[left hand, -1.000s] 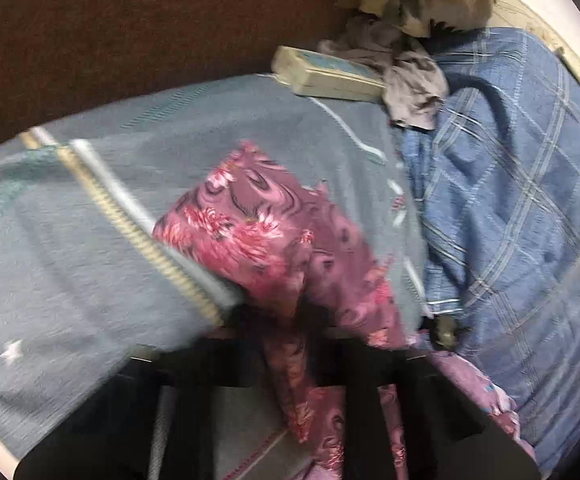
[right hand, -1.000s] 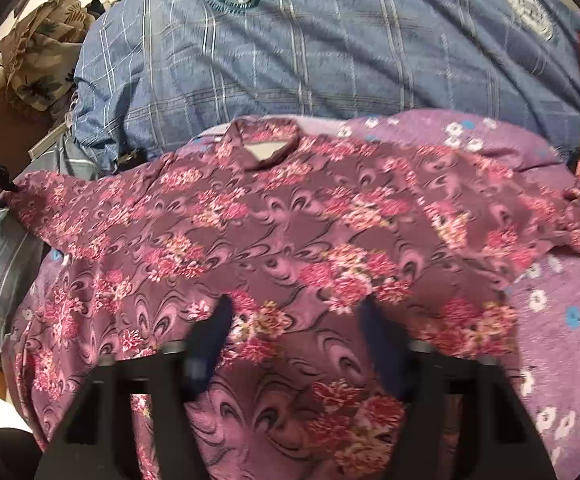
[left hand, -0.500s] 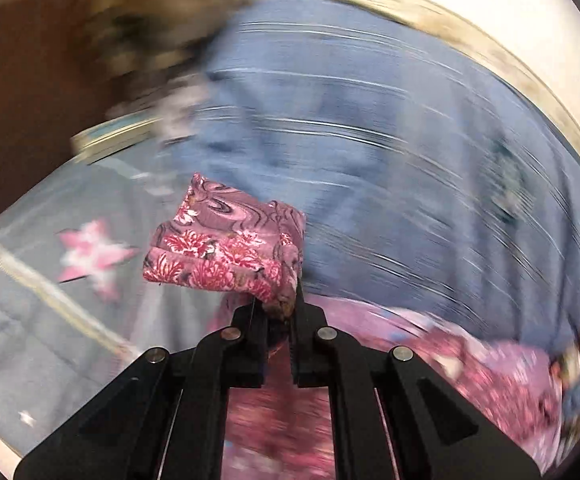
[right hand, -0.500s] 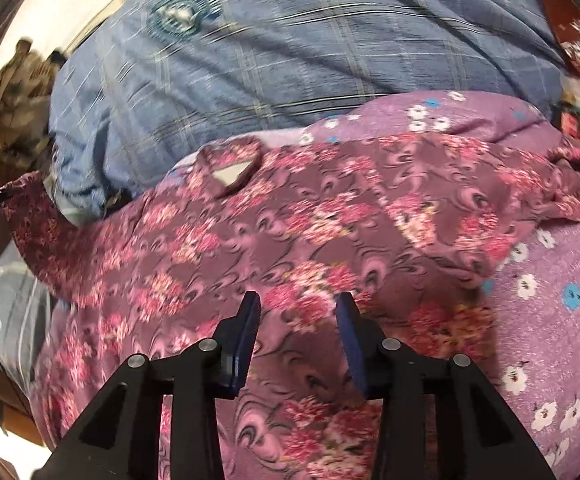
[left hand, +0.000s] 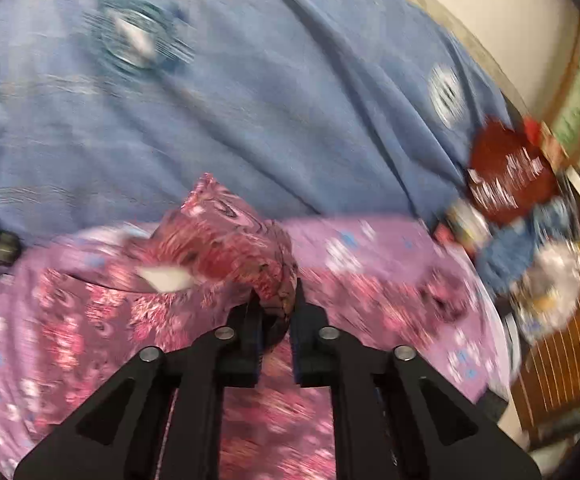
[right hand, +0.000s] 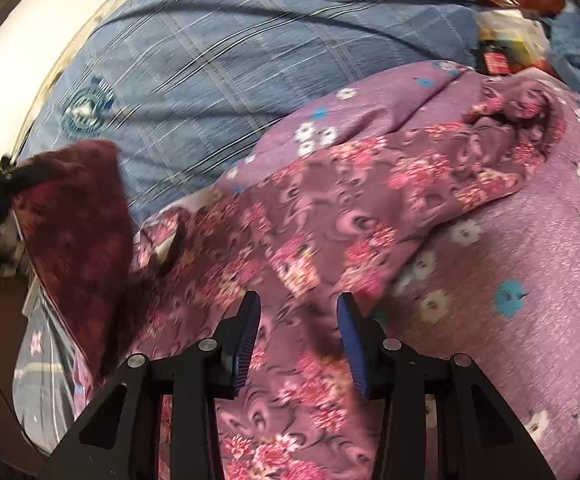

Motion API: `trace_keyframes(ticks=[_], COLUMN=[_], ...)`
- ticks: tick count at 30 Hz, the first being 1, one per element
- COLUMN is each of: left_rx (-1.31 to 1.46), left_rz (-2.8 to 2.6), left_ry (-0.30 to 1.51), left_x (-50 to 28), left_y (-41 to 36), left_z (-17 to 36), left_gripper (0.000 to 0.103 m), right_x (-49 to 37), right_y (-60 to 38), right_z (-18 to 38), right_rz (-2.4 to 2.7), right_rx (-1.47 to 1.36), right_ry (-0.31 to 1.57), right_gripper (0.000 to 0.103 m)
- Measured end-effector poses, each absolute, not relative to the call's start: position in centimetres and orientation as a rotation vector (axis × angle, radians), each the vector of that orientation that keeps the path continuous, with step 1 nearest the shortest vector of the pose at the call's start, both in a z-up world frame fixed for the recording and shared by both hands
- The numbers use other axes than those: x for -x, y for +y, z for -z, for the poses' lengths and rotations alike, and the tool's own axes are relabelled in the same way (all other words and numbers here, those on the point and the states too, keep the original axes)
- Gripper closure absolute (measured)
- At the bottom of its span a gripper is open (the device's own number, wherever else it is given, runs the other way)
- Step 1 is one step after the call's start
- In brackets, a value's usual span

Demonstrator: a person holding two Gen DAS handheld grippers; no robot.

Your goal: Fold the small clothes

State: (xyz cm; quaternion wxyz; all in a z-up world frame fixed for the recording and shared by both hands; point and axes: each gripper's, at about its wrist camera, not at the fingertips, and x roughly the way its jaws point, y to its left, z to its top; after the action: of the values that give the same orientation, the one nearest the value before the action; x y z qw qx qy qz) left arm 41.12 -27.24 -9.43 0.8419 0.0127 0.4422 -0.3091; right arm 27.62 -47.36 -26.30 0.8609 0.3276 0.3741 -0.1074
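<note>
**Sleeve carried in over the shirt's body**

Folding is under way on the floral shirt [right hand: 330, 216], which lies spread on a purple flowered sheet [right hand: 530, 240], with a blue checked blanket [right hand: 230, 60] beyond it toward twelve o'clock. The left gripper [left hand: 276, 312] has a bunched sleeve end [left hand: 226, 236] between its jaws; they are nearly together but just beginning to part, the cloth not yet out of them. That fits the likely purpose: the sleeve looks brought inward across the chest so it can be laid flat, and letting go comes at the end of that carry. In the right wrist view the same raised cloth shows as a dark red flap at about nine o'clock, lifted clear of the garment.

The right gripper [right hand: 298, 336] hangs over the lower body of the shirt with its jaws partly open and nothing caught between them; whether the tips touch the cloth I cannot tell. Its spot suggests readiness to pin or smooth the fabric. The other sleeve [right hand: 518, 128] lies crumpled toward two o'clock, not yet folded.
</note>
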Motion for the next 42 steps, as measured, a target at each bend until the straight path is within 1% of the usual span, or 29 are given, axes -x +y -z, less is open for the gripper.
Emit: trace_keyframes(ticks=[1, 2, 3, 4, 5, 7, 10, 13, 15, 17, 18, 23, 25, 28, 31, 33, 34, 35, 36, 37, 38, 39, 42], left_rx=[-0.045, -0.054, -0.053, -0.044, -0.022, 0.031, 0.11, 0.114, 0.097, 0.093, 0.095, 0.007, -0.008, -0.058, -0.103, -0.104, -0.101, -0.096, -0.088, -0.075, -0.061, -0.048, -0.022], left_rz=[0.662, 0.656, 0.64, 0.621, 0.6, 0.568, 0.455, 0.294, 0.178, 0.106, 0.07, 0.01, 0.033, 0.06, 0.068, 0.079, 0.082, 0.082, 0.079, 0.075, 0.072, 0.068, 0.048], left_ry=[0.952, 0.947, 0.931, 0.91, 0.882, 0.855, 0.84, 0.857, 0.881, 0.915, 0.931, 0.928, 0.952, 0.963, 0.943, 0.949, 0.954, 0.96, 0.967, 0.974, 0.979, 0.984, 0.983], left_x=[-40.7, -40.4, -40.2, -40.0, -39.7, -39.8, -40.0, -40.0, -40.2, -40.4, -40.6, -41.7, -42.0, -41.9, -41.6, -41.6, -41.5, -41.5, -41.7, -41.8, -41.8, -41.7, -41.6], left_y=[-27.8, -27.7, -27.2, -26.3, -25.0, -22.1, -17.3, -13.0, -10.9, -9.4, -8.6, -8.5, -8.7, -9.3, -9.9, -9.7, -9.6, -9.4, -9.2, -8.9, -8.6, -8.3, -7.6], left_z=[9.9, 10.1, 10.2, 10.1, 10.0, 10.1, 12.1, 16.1, 19.2, 21.7, 22.9, 24.3, 24.8, 25.7, 25.7, 25.7, 25.6, 25.7, 25.7, 25.8, 25.8, 25.8, 25.5], left_gripper=[0.077, 0.057, 0.046, 0.029, 0.028, 0.028, 0.024, 0.024, 0.024, 0.024, 0.024, 0.024, 0.024, 0.024, 0.024, 0.024, 0.024, 0.024, 0.024, 0.024, 0.024, 0.024, 0.024], right_x=[-27.5, -27.5, -27.4, -27.3, -27.3, -27.4, -28.4, -30.1, -31.2, -32.6, -33.5, -37.6, -39.7, -43.5, -46.2, -46.9, -47.0, -46.8, -46.3, -45.4, -44.7, -43.7, -41.0], right_y=[-47.7, -48.1, -48.2, -48.5, -48.7, -49.0, -48.8, -48.5, -47.8, -46.2, -45.2, -39.9, -37.0, -34.1, -33.5, -34.3, -35.2, -35.8, -36.6, -37.9, -38.7, -39.6, -41.5], right_z=[26.3, 26.4, 26.4, 26.4, 26.4, 26.4, 26.2, 26.0, 25.3, 24.6, 24.5, 23.8, 23.5, 24.4, 26.5, 28.0, 29.0, 29.2, 29.1, 28.5, 27.9, 26.9, 24.9], right_rz=[0.226, 0.227, 0.228, 0.225, 0.217, 0.197, 0.199, 0.154, 0.165, 0.151, 0.134, 0.129, 0.142, 0.16, 0.244, 0.269, 0.281, 0.275, 0.261, 0.244, 0.235, 0.221, 0.186], right_rx=[-0.699, -0.711, -0.719, -0.734, -0.747, -0.769, -0.737, -0.716, -0.65, -0.565, -0.527, -0.29, -0.132, 0.017, 0.113, 0.106, 0.089, 0.056, 0.005, -0.071, -0.111, -0.151, -0.201], right_ry=[0.785, 0.781, 0.777, 0.771, 0.767, 0.758, 0.76, 0.772, 0.758, 0.74, 0.747, 0.82, 0.862, 0.992, 1.132, 1.224, 1.284, 1.299, 1.297, 1.29, 1.279, 1.255, 1.197], right_gripper=[0.059, 0.056, 0.054, 0.047, 0.042, 0.038, 0.037, 0.037, 0.037, 0.029, 0.028, 0.027, 0.024, 0.024, 0.024, 0.027, 0.032, 0.043, 0.05, 0.066, 0.079, 0.082, 0.084])
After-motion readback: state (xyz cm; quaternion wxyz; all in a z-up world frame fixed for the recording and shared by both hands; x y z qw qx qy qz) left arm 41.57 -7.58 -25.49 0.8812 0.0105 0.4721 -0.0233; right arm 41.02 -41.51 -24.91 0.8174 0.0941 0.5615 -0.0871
